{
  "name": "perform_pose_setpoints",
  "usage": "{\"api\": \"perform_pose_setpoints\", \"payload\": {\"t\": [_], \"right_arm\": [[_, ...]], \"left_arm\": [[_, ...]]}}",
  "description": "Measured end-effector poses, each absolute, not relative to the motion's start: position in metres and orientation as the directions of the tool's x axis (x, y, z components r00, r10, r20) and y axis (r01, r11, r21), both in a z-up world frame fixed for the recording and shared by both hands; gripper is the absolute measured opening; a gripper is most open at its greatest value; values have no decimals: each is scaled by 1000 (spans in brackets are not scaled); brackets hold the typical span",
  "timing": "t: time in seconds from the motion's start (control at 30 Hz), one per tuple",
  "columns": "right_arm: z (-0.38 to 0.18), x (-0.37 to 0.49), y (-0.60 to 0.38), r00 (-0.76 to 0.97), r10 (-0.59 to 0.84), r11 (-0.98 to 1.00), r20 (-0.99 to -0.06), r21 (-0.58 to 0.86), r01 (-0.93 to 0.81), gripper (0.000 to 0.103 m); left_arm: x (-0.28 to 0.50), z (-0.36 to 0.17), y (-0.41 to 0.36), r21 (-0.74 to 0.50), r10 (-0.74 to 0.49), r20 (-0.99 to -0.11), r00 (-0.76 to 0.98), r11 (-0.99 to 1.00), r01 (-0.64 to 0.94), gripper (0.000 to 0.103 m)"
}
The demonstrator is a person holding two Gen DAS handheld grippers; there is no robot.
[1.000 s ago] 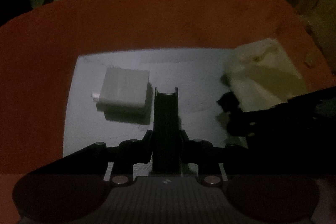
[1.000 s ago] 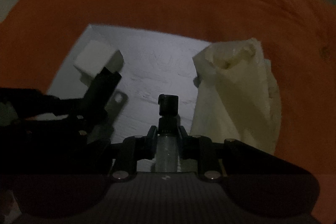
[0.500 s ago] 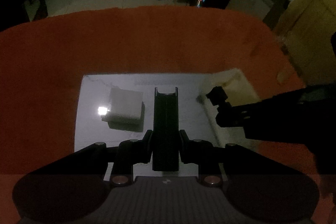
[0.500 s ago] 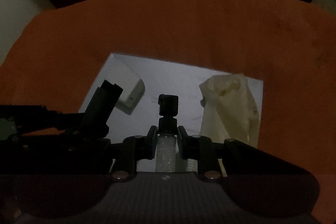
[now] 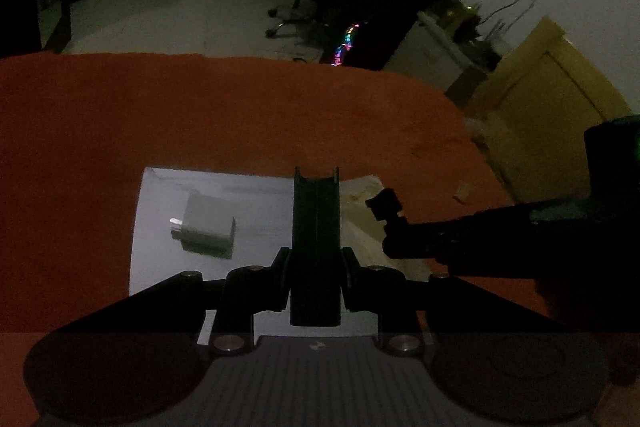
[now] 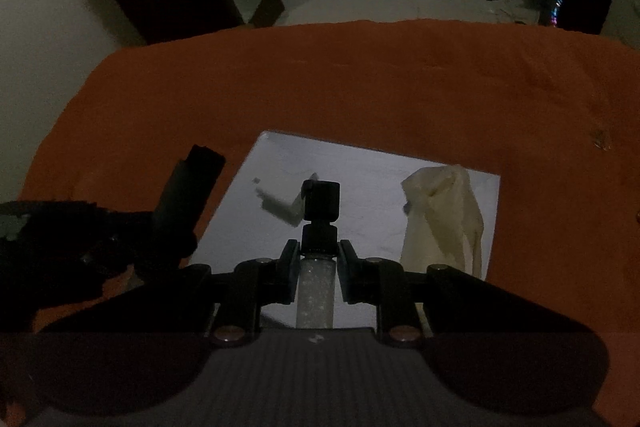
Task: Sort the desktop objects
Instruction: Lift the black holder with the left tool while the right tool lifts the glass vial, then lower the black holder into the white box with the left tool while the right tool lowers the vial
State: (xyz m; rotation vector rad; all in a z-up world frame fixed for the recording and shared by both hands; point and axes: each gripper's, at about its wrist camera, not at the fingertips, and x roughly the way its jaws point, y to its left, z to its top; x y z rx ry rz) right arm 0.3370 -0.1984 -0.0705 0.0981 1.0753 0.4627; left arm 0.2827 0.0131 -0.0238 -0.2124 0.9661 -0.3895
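A white charger block (image 5: 208, 229) lies on a white sheet (image 5: 256, 195) on the orange tablecloth; it also shows in the right wrist view (image 6: 280, 209). A crumpled cream bag (image 6: 444, 215) lies on the sheet's right side. My left gripper (image 5: 316, 179) is shut with nothing visible between its fingers, held above the sheet, right of the charger. My right gripper (image 6: 318, 259) is shut on a clear tube with a black cap (image 6: 320, 201), held above the sheet; the tube's cap also shows in the left wrist view (image 5: 384, 205).
The orange cloth (image 6: 360, 79) covers the table around the sheet. A small tan scrap (image 5: 462, 191) lies on the cloth at the right. Beyond the far edge are a dim floor, chairs, a desk and a yellow door (image 5: 552, 115).
Both grippers have risen and drawn back from the sheet, so the sheet, charger and bag look smaller. The right gripper keeps hold of the tube.
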Motion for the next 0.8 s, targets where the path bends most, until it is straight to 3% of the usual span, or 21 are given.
{"api": "perform_pose_setpoints", "payload": {"t": [0.4,0.8], "right_arm": [[-47,264,-208,368,465,864,-805,321,-389,22],[-87,218,-189,245,462,843,-853,336,-419,22]], "left_arm": [[224,-23,33,-387,-454,-745,488,891,238,21],[178,-59,30,-396,-472,-790,392,880,262,21]]}}
